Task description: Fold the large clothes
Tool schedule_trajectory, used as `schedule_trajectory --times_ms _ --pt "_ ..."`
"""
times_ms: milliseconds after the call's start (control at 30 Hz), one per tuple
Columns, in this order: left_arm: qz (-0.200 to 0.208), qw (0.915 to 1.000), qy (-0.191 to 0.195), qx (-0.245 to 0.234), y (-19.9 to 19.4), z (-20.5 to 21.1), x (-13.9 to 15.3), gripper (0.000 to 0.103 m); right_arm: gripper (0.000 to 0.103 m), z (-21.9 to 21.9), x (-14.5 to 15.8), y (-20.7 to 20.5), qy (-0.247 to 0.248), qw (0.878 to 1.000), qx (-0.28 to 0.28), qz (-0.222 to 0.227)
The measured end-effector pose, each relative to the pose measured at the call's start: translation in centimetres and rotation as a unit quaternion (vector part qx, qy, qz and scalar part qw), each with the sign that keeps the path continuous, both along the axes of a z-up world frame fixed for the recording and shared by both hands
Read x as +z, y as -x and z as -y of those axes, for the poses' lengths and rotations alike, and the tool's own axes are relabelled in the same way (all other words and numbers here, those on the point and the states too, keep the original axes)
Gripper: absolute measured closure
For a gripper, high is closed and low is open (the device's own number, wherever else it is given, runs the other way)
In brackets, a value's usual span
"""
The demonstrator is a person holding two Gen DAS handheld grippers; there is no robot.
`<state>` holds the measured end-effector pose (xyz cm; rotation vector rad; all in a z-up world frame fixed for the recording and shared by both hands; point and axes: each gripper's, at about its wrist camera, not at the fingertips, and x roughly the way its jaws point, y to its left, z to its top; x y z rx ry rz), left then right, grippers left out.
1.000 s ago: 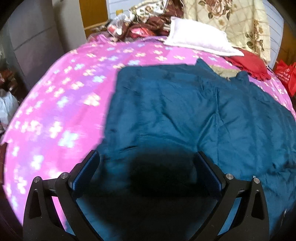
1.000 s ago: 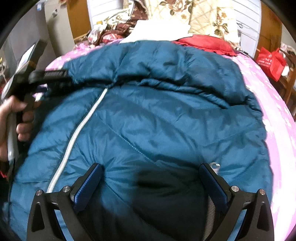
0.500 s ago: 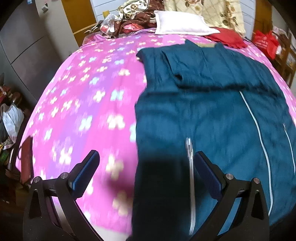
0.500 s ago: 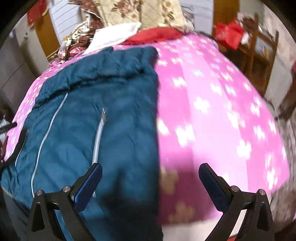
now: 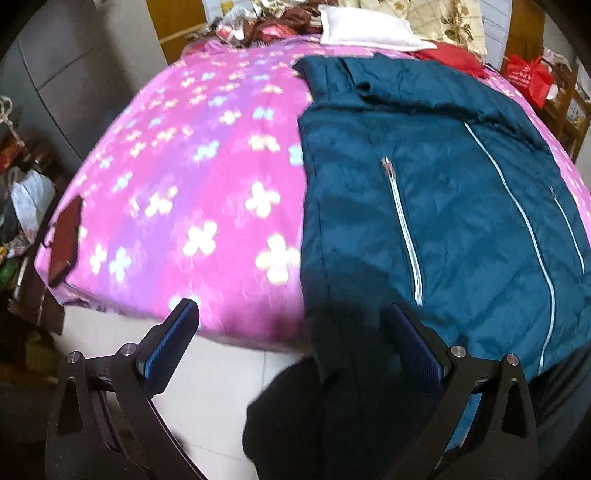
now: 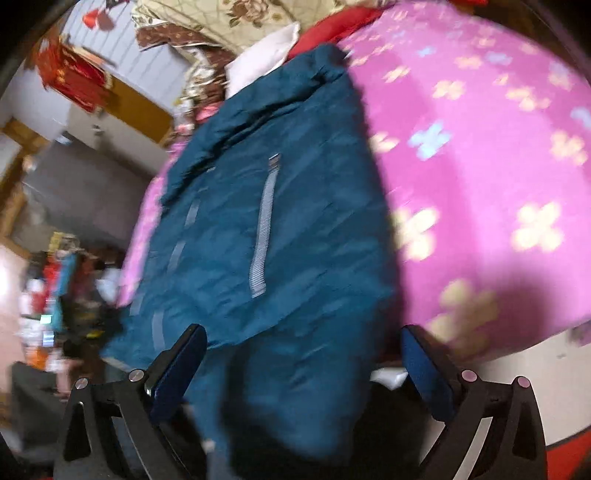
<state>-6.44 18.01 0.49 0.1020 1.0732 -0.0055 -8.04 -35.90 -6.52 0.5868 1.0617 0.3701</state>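
A large teal padded jacket (image 5: 443, 206) with pale zips lies front-up on a pink flowered bedspread (image 5: 192, 177), its hem hanging over the bed's near edge. My left gripper (image 5: 291, 339) is open and empty, off the near edge, with the jacket's left hem corner between its fingers. In the blurred right wrist view the jacket (image 6: 258, 229) fills the left and the bedspread (image 6: 480, 166) the right. My right gripper (image 6: 303, 365) is open and empty over the jacket's hanging hem.
A white pillow (image 5: 365, 29), a red cloth (image 5: 450, 55) and piled floral bedding (image 5: 443, 18) sit at the bed's far end. A grey cabinet (image 5: 74, 74) and clutter (image 5: 22, 206) stand left. A red bag (image 5: 528, 77) sits far right. Pale floor tiles (image 5: 221, 387) lie below.
Both grippers have pulled back from over the jacket to beyond the bed's near edge, staying open. The left drifted left of the jacket, the right tilted and swung toward its right side.
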Motion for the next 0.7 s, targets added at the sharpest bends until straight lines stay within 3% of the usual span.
schedule_trajectory --times_ms 133,300,400,467,500,600,700 --pt "-0.022 0.9985 0.048 -0.017 0.1 -0.4 -1.4 0.001 0.009 -0.8 -0.1 0.0 0.009 1.000 0.014 0.024" --pt "-0.068 0.9868 0.141 -0.044 -0.4 -0.4 -2.9 0.001 0.009 -1.4 0.1 -0.3 0.008 0.999 0.024 0.039" --pt "-0.080 0.9819 0.155 -0.074 -0.4 0.7 -3.4 0.003 0.009 -1.8 0.2 -0.5 0.013 0.999 0.028 0.040" --pt "-0.076 0.9822 0.152 -0.080 -0.3 1.0 -3.3 0.007 0.021 -2.0 0.2 -0.5 0.024 0.998 0.033 0.041" --pt "-0.073 0.9821 0.153 -0.082 -0.4 1.0 -3.1 0.015 0.026 -2.1 0.2 -0.5 0.029 0.998 0.034 0.042" --pt "-0.070 0.9782 0.179 -0.079 -0.7 0.3 -2.9 0.059 0.044 -2.4 0.1 -0.3 0.041 0.997 0.043 0.038" --pt "-0.068 0.9776 0.186 -0.072 -1.1 0.1 -3.2 0.070 0.054 -2.5 0.0 0.2 0.034 0.997 0.054 0.040"
